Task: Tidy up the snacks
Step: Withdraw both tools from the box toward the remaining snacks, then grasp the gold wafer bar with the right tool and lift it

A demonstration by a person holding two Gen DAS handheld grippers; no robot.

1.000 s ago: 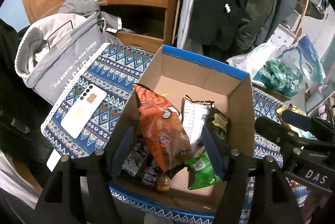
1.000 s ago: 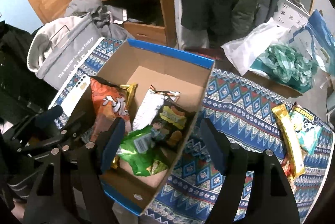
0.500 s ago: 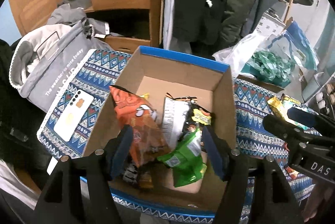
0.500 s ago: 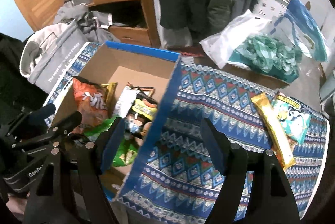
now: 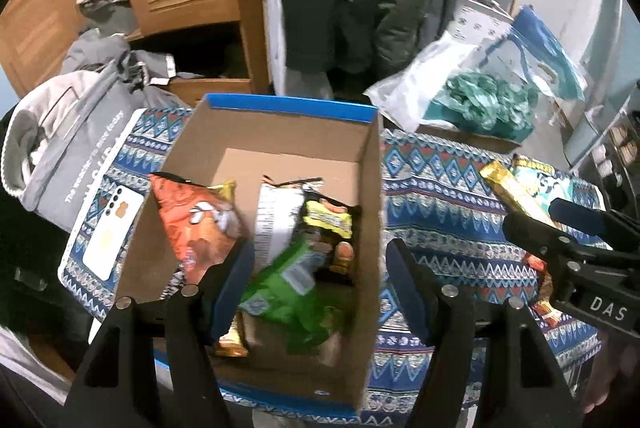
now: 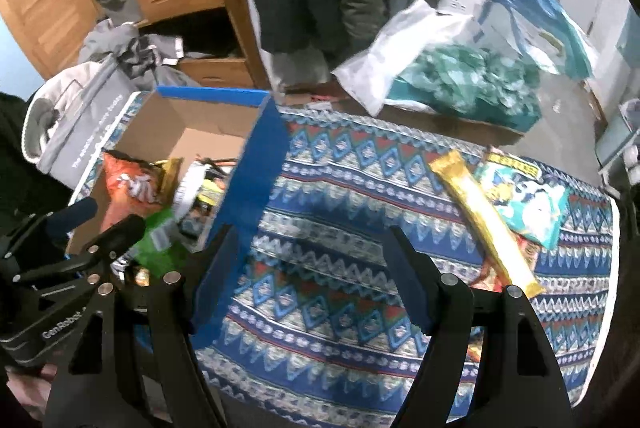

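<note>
Right claw (image 6: pixel 316 276) shifted past box (image 6: pixel 260 163) edge

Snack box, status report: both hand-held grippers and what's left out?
Left hand-held gripper open, empty, over cardboard box. Right hand-held gripper open, empty, over tablecloth. Gold bar, teal packet still outside box.

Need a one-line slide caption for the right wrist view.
Open right gripper hovers over patterned cloth, between the snack-filled box and loose packets.

Your counter's blue patterned cloth (image 6: pixel 340 228) carries an open cardboard box (image 5: pixel 280 135) at 9 o'clock; gold bar wrapper (image 6: pixel 480 211) and teal snack bag (image 6: pixel 528 199) at 2 o'clock; white phone (image 5: pixel 112 232).
</note>
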